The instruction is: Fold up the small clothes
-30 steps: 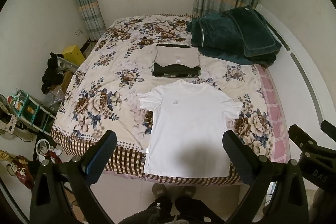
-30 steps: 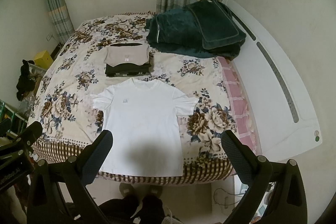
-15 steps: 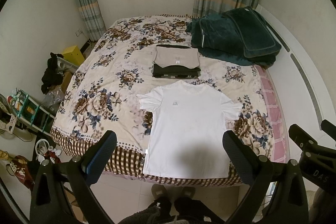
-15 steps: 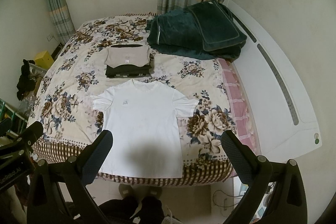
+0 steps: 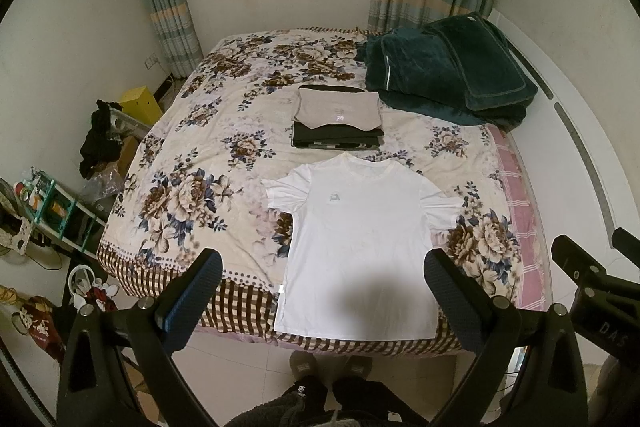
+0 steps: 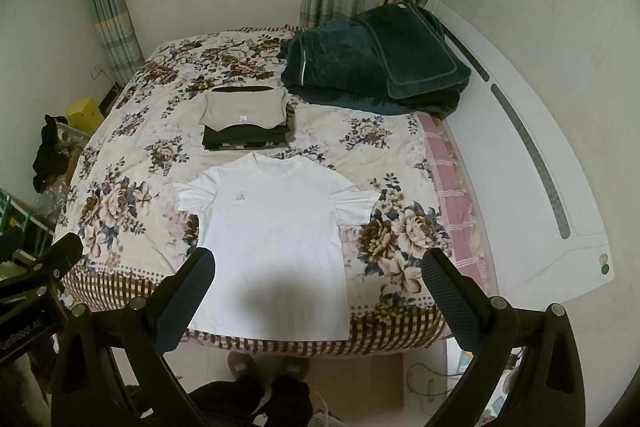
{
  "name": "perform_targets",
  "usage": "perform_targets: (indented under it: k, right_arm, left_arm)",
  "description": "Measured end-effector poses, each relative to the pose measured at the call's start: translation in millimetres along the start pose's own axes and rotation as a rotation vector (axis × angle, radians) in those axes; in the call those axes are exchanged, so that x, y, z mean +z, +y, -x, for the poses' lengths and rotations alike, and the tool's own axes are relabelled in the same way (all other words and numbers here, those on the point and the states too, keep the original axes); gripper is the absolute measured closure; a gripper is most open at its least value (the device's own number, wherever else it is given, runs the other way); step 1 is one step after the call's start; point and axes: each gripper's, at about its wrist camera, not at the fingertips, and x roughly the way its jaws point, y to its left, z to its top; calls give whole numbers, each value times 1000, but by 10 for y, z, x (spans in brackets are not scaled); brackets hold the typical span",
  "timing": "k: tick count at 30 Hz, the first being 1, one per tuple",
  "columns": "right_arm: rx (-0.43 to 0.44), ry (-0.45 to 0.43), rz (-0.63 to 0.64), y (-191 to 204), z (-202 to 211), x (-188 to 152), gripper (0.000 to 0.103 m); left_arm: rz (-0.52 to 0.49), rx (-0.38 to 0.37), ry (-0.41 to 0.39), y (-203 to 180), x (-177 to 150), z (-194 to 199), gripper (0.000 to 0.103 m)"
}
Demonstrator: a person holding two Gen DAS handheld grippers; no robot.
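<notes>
A white T-shirt (image 5: 360, 239) lies flat, front up, on the near part of the floral bed; it also shows in the right wrist view (image 6: 272, 239). Its hem reaches the bed's front edge. Behind it sits a stack of folded clothes (image 5: 338, 117), beige on top of dark ones, also in the right wrist view (image 6: 244, 123). My left gripper (image 5: 324, 279) is open and empty, held above the floor in front of the hem. My right gripper (image 6: 320, 275) is open and empty, at the same height, over the shirt's right lower corner.
A pile of dark green blankets (image 5: 444, 71) lies at the bed's back right. A white headboard (image 6: 532, 163) runs along the right side. Cluttered shelves and a black garment (image 5: 100, 139) stand on the floor at the left. My slippered feet (image 5: 328, 367) are at the bed's foot.
</notes>
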Motion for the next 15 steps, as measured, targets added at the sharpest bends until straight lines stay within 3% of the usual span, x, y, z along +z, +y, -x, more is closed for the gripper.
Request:
perform_targets:
  k: [7,9,15]
  right_arm:
    - [17,9,-38,56,-32,161,0]
    - [26,37,-98,-34,-226,278,0]
    - [-56,113,-300,-564,-1028,-29,0]
  left_arm:
    - [1,21,-21,1,17,-33,0]
    - [11,59,-49,37,73,-138,0]
    - [19,127,-73,234,161,-772,0]
